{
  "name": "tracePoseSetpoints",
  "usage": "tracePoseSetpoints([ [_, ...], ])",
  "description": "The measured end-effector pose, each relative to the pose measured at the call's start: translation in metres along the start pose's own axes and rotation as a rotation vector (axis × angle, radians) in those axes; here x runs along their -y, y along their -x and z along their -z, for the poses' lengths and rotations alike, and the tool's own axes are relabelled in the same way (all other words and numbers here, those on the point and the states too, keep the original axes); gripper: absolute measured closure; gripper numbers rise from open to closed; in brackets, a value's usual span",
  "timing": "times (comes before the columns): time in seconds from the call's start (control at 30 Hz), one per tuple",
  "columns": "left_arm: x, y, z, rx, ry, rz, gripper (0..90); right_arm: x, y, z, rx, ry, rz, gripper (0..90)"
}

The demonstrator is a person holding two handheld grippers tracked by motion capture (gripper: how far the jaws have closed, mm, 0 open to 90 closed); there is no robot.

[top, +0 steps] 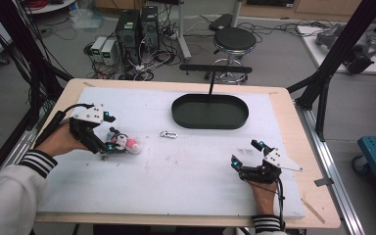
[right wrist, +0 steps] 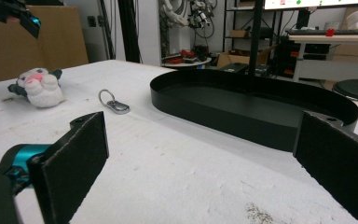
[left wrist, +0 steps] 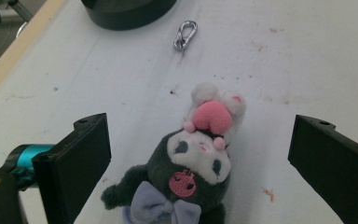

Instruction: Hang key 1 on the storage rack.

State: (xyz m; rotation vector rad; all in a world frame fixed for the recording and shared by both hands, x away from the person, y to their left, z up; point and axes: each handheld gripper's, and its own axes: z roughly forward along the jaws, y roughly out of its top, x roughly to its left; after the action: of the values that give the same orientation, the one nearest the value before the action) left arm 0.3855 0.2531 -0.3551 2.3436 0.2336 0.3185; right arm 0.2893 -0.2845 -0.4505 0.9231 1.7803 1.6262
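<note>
Plush, dark grey and white with a pink tuft and a lilac bow, the small stuffed toy (left wrist: 193, 163) lies on the white-covered counter (top: 186, 181) toward its left side, and it sits between the jaws of the left claw (top: 108, 145) without being gripped: in the left gripper view both black jaws stand spread well to either side of the toy, with bare counter showing in the gaps. So the pick-up, if that is the work in hand, looks not yet made; the claw is lined up around the toy but has nothing pinched. A little silver carabiner clip (top: 168, 134) lies loose on the counter, near the toy and between it and the black oval tray (top: 183, 117), which stands farther back with a thin post rising from it and nothing in the part that can be seen. The right claw (top: 244, 156) rests low near the front right of the counter, well apart from the toy, its jaws likewise spread and holding nothing, pointed across toward the tray. My reading is that the work is at its start: closing on the toy, lifting it, and whatever follows with clip or tray all remain.
</note>
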Motion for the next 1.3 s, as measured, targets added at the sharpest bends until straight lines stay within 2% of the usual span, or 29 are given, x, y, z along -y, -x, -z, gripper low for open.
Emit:
tracePoseSetpoints([
  [0.13,-0.005,-0.004,-0.008,0.024,-0.070,-0.033,6.1,0.000,0.000,0.000,0.000,-0.001,0.001,2.5],
  [0.17,-0.004,-0.004,-0.010,0.032,-0.071,-0.031,6.2,0.000,0.000,0.000,-0.001,0.000,0.002,2.5],
  [0.2,-0.002,-0.005,-0.014,0.039,-0.103,-0.032,6.2,0.000,0.000,0.000,0.001,-0.001,-0.001,2.5],
  [0.23,-0.002,-0.005,-0.014,0.039,-0.103,-0.032,6.2,0.000,0.000,0.000,-0.001,0.001,0.003,2.5],
  [0.27,0.001,-0.006,-0.018,0.045,-0.143,-0.038,6.2,0.000,0.000,0.000,0.000,0.001,0.004,2.5],
  [0.47,0.004,-0.008,-0.027,0.059,-0.157,-0.033,6.2,0.000,0.000,0.000,0.002,0.001,0.000,2.5],
  [0.7,0.008,-0.011,-0.038,0.067,-0.206,-0.048,6.2,0.000,0.000,0.000,0.001,0.001,-0.001,2.5],
  [0.87,0.010,-0.011,-0.044,0.080,-0.226,-0.039,6.2,0.000,0.000,0.000,0.001,-0.001,-0.003,2.5],
  [1.0,0.012,-0.012,-0.048,0.084,-0.246,-0.054,6.2,0.000,0.000,0.000,0.002,0.000,-0.001,2.5],
  [1.03,0.013,-0.013,-0.050,0.087,-0.268,-0.059,6.2,0.000,0.000,0.000,0.002,0.001,-0.001,2.5],
  [1.1,0.014,-0.013,-0.052,0.087,-0.263,-0.051,6.2,0.000,0.000,0.000,0.001,-0.001,-0.002,2.5],
  [1.3,0.015,-0.013,-0.056,0.083,-0.280,-0.063,6.2,0.000,0.000,0.000,0.001,0.001,0.000,2.5],
])
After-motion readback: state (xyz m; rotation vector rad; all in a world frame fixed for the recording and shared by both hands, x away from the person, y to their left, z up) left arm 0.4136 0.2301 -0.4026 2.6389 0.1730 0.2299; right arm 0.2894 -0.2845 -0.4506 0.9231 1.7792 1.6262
